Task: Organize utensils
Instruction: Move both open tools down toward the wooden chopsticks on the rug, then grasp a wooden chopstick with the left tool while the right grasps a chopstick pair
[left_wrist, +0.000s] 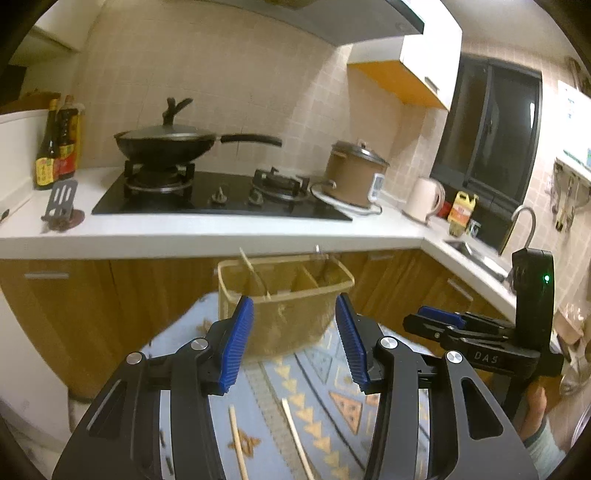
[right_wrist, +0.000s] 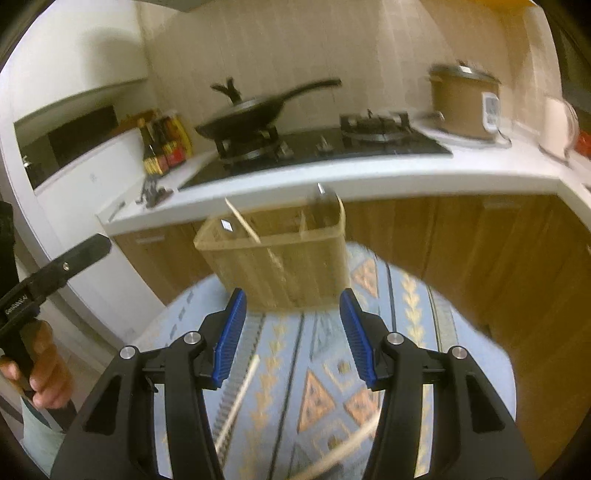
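A woven utensil basket with dividers stands at the far end of a small table with a blue patterned cloth. A chopstick and a metal utensil handle stick out of it. Two loose chopsticks lie on the cloth below my left gripper, which is open and empty. The right gripper is open and empty, facing the basket. Loose chopsticks lie on the cloth under it. The right gripper also shows in the left view.
Behind the table runs a white counter with a hob, a lidded wok, a brown cooker, sauce bottles, a kettle and a sink. Wooden cabinet doors stand below.
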